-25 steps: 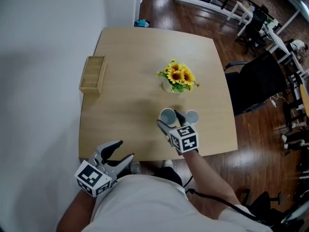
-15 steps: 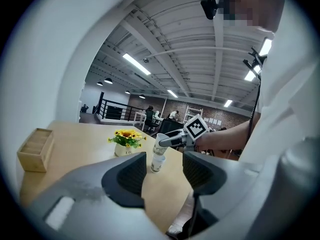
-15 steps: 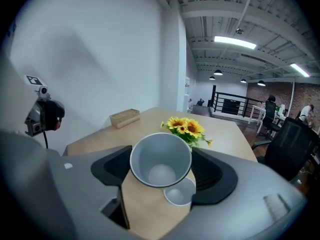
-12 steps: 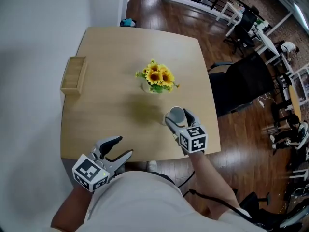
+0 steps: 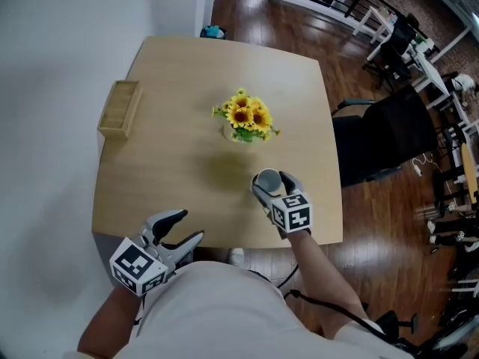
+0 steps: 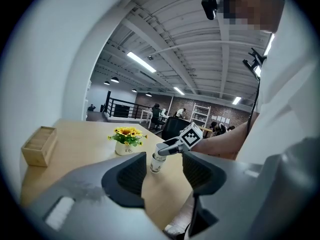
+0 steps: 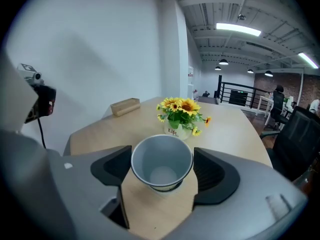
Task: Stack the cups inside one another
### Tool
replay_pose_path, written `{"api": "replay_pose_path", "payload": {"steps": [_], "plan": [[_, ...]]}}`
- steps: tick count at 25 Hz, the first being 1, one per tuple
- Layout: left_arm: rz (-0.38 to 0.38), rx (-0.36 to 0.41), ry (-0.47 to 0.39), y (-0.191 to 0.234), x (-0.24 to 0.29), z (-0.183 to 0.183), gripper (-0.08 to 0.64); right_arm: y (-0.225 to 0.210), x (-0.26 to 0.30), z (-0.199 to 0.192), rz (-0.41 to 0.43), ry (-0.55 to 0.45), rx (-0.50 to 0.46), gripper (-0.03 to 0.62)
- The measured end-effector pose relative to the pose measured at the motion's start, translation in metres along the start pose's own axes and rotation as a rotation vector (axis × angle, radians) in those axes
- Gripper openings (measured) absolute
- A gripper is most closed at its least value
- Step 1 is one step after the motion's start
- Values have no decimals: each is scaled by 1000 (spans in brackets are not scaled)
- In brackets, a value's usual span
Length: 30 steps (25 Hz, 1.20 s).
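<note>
One grey-lined paper cup (image 5: 267,178) shows near the table's front right, with my right gripper (image 5: 271,184) shut on it. In the right gripper view the cup (image 7: 161,176) fills the gap between both pads and its mouth faces up, empty. From the left gripper view, that cup (image 6: 158,156) sits inside a second patterned cup (image 6: 155,167) standing on the table, with the right gripper (image 6: 167,148) across its top. My left gripper (image 5: 187,226) hangs open at the table's near edge, level with its top, holding nothing.
A white pot of sunflowers (image 5: 243,122) stands mid-table, just beyond the cups. A wooden box (image 5: 120,109) lies at the left edge of the table (image 5: 172,163). A black chair (image 5: 382,137) is off the right side. A white wall runs along the left.
A second ago two cups stood side by side. The right gripper carried its cup to the right, and now only one stack shows. The left gripper stayed put.
</note>
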State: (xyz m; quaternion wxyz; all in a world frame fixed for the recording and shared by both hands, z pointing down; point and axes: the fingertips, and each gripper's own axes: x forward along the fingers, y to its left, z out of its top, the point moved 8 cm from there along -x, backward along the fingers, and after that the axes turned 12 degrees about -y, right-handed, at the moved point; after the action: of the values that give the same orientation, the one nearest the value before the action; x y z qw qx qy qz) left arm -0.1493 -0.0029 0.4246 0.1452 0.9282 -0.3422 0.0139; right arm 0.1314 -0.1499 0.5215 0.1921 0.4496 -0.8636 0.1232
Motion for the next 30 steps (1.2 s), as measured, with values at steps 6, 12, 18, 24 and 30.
{"api": "replay_pose_path", "payload": {"steps": [6, 12, 18, 24, 30], "plan": [[42, 4, 12, -25, 11, 1, 242, -8, -24, 3, 56, -34, 12, 403], [118, 10, 39, -49, 28, -5, 242, -25, -72, -3, 119, -63, 22, 406], [151, 11, 59, -76, 33, -5, 242, -30, -125, -17, 150, -56, 5, 416], [99, 55, 67, -90, 7, -3, 242, 4, -184, -32, 91, -42, 41, 420], [55, 61, 13, -93, -58, -8, 242, 69, -236, -43, 26, -44, 68, 425]]}}
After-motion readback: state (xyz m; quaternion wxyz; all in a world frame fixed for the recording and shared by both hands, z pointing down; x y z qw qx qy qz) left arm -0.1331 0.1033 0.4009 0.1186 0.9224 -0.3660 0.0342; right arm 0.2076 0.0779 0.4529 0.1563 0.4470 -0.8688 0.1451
